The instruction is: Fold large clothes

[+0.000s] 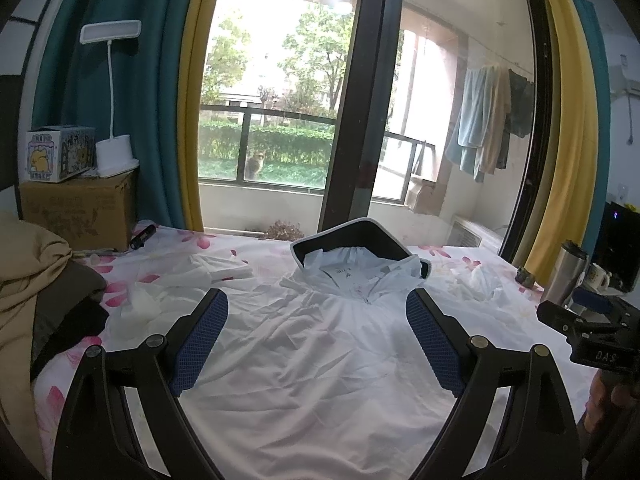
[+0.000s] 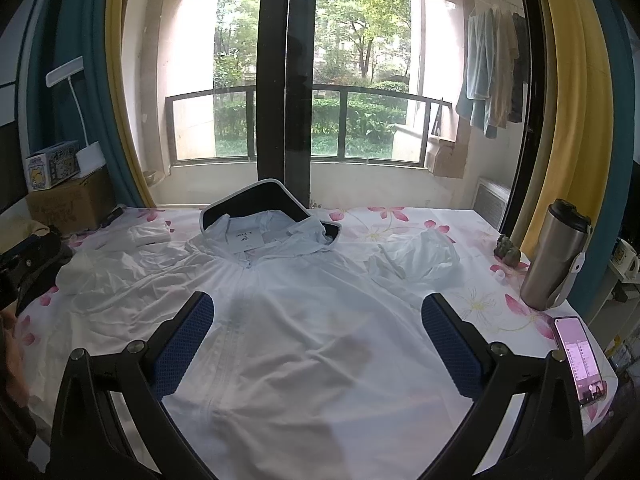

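- A white hooded jacket (image 1: pixel 320 344) was seen spread flat, front up, over the flower-print bedsheet (image 1: pixel 168 248), its zip running down the middle and its dark-lined hood (image 2: pixel 260 204) lying toward the window.
- Both sleeves were seen bunched at the sides, one near the left edge (image 2: pixel 100 268) and one crumpled on the right (image 2: pixel 420 256).
- The left gripper (image 1: pixel 318 340) was held above the jacket's chest, its blue-padded fingers (image 1: pixel 200 344) spread wide apart, nothing between them.
- The right gripper (image 2: pixel 318 344) was likewise held over the jacket body, its jaws wide apart and nothing grasped.
- Whether either gripper touched the cloth could not be told.
- A steel tumbler (image 2: pixel 556 256) was seen standing at the bed's right edge, with a lit phone (image 2: pixel 580 360) lying just in front of it.
- A white desk lamp (image 1: pixel 114 92) and a cartoon-printed box (image 1: pixel 60 154) were placed on a cardboard box (image 1: pixel 80 208) at the left.
- A pile of tan and dark clothes (image 1: pixel 36 288) was seen at the bed's left side.
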Motion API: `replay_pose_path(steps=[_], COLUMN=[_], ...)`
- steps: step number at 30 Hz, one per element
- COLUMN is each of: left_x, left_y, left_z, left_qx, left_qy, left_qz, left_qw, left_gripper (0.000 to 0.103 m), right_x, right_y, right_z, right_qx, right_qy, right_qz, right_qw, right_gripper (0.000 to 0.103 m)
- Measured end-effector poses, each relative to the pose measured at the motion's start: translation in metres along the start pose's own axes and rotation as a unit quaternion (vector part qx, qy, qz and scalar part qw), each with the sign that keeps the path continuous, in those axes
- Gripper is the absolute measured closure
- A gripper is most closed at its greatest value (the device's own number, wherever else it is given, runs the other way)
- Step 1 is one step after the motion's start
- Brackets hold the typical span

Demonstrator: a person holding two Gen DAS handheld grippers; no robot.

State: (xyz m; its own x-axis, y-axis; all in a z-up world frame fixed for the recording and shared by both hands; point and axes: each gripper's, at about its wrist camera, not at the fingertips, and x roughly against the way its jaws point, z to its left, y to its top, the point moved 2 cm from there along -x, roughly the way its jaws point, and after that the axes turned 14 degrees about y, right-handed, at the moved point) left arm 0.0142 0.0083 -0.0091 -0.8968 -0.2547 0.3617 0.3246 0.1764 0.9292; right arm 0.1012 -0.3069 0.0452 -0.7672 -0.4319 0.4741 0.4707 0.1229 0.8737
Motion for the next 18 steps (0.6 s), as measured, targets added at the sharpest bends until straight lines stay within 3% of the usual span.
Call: replay_pose_path(steps=[18], left_x=[0.0012], left_y=[-0.0012], left_z=[0.0026], left_qx=[0.004], left_qy=[-0.001], left_qz=[-0.003], left_qw=[1.0], left_gripper=[0.01], right_x=[0.0004], right_y=[0.0004], right_z=[-0.0007], right_qx=[-0.001], right_qy=[-0.001], right_qz=[0.0], right_qw=[1.0], right_gripper=[0.001])
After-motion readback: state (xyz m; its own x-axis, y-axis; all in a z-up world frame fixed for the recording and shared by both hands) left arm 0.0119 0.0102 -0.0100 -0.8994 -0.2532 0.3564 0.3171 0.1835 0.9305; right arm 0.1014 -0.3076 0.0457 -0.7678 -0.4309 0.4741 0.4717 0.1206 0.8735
